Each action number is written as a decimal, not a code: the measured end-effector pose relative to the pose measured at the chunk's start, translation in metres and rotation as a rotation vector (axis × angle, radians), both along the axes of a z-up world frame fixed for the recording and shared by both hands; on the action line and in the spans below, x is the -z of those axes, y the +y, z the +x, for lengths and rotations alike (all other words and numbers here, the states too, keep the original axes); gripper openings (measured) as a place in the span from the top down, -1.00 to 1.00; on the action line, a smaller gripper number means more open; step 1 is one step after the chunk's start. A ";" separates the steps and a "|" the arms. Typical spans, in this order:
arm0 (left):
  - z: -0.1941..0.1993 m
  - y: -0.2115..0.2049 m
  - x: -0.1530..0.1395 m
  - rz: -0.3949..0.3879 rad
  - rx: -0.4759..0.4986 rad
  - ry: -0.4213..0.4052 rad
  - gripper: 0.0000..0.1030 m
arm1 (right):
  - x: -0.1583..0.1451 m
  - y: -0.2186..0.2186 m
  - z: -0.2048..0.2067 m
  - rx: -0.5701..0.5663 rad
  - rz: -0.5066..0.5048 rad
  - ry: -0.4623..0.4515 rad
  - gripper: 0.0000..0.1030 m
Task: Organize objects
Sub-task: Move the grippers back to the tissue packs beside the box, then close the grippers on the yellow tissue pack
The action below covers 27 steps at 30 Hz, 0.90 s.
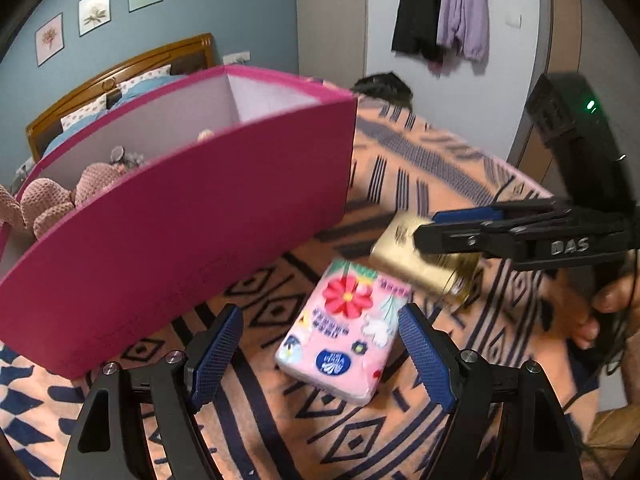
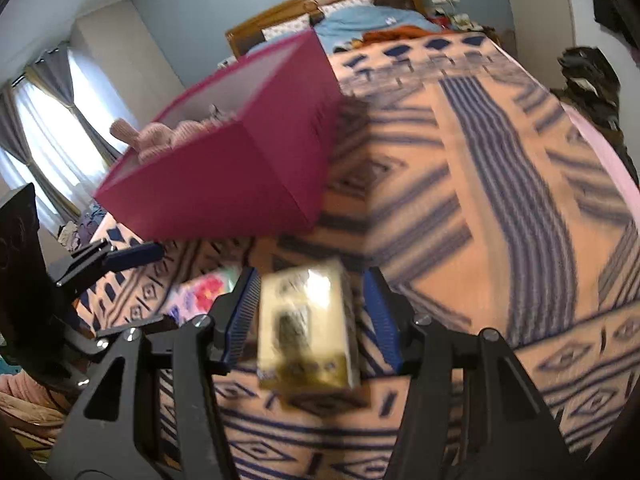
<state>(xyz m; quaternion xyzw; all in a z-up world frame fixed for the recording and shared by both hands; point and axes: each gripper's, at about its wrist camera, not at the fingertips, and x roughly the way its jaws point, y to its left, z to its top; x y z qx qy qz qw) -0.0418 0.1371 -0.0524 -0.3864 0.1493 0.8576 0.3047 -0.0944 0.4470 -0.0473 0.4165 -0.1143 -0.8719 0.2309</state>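
Soft bedding (image 1: 400,184) could let the tissue pack (image 1: 344,328) slip from the spread left hand-held gripper (image 1: 320,352), while the gold box (image 2: 308,328) between the right hand-held gripper's (image 2: 308,320) parted jaws could be tipped.

the bed (image 1: 420,160) carries everything, covered by an orange blanket (image 2: 480,208) with dark blue stripes and diamonds. in the left wrist view a magenta bin (image 1: 192,248) stands on the blanket at left and centre, open on top, with a pink knitted toy (image 1: 44,204) showing over its rim at far left. low in the centre a pink tissue pack (image 1: 344,328) with a red flower lies flat on the blanket, near the bin. just right of it and above sits a gold box (image 1: 400,252); whether it rests on the blanket is unclear. pillows (image 1: 86,114) and a wooden headboard (image 1: 120,68) are at upper left.
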 end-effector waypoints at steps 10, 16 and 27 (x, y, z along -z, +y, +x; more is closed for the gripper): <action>-0.012 -0.050 0.007 -0.010 -0.135 -0.043 -0.58 | 0.012 -0.028 0.007 -0.078 -0.035 -0.034 -0.09; -0.014 -0.090 0.013 0.004 -0.227 -0.083 -0.57 | 0.013 -0.059 0.012 -0.166 -0.051 -0.034 -0.09; 0.019 -0.077 -0.001 0.167 -0.106 -0.162 -0.56 | -0.010 -0.073 0.013 -0.239 0.007 0.038 -0.09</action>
